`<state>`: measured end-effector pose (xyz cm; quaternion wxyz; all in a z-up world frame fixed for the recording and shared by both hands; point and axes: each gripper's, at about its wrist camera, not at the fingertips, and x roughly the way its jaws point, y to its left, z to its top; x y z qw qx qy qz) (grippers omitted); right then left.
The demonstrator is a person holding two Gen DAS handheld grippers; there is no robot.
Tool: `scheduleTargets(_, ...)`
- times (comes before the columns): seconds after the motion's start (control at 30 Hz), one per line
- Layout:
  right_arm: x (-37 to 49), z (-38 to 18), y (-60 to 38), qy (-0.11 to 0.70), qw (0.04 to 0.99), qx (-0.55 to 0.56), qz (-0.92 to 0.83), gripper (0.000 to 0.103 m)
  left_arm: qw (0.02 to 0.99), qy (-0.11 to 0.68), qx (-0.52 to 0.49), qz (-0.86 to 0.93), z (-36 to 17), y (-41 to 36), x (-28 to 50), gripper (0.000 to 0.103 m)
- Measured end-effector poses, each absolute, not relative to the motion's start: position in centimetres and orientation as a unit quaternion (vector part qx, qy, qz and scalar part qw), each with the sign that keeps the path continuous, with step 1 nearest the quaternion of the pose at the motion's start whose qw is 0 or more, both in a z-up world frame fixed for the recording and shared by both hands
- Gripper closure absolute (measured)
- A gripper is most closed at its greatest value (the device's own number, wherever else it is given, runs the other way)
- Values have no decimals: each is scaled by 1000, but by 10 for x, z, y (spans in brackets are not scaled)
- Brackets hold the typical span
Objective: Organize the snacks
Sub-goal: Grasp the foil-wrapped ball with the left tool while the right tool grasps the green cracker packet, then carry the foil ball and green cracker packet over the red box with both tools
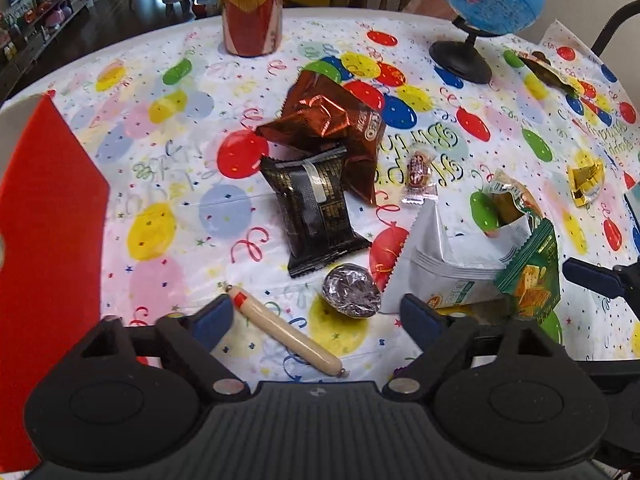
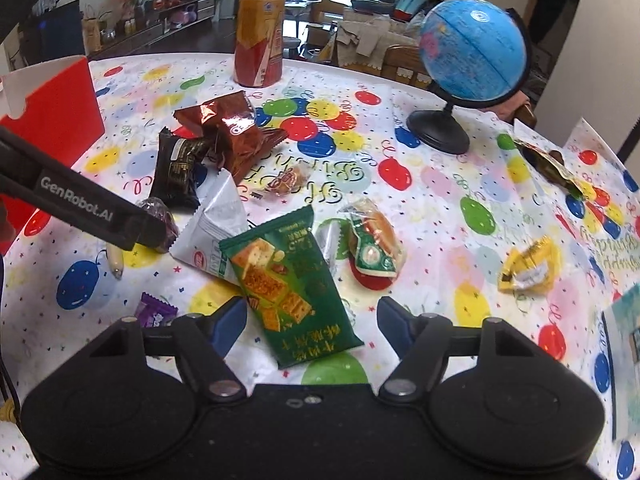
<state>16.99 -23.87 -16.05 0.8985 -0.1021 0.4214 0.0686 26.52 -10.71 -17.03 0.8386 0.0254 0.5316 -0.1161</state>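
Snacks lie scattered on a balloon-print tablecloth. My left gripper is open and empty, low over a sausage stick and a foil-topped jelly cup. Beyond lie a black packet and a brown Oreo bag. My right gripper is open and empty over a green cracker packet. A white pouch lies to its left, a bun packet behind it, a yellow wrapper to the right. The left gripper's arm crosses the right wrist view.
A red box stands at the left, also in the right wrist view. A tall orange bottle and a blue globe stand at the back. A small candy lies mid-table, a purple candy lies near my right gripper.
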Motion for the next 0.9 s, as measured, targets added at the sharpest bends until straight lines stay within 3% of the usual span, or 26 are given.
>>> scheduleTargets(0.07, 171, -163, -236, 421, 898, -110, 71, 37, 835, 536, 27, -123, -174, -109, 267, 29)
scheduleTargets(0.17, 173, -165, -234, 421, 896, -120, 71, 45, 839, 527, 32, -130, -173, -110, 267, 34)
scheduleTargets(0.27, 174, -167, -233, 420, 896, -124, 71, 55, 838, 526, 29, -141, -171, -110, 269, 49)
scheduleTargets(0.43, 172, -165, -232, 417, 898, -123, 68, 61, 838, 524, 31, -151, -171, -113, 266, 70)
scheduleTargets(0.9, 146, -134, -237, 409, 909, -55, 61, 62, 843, 515, 0, -153, -148, -93, 248, 72)
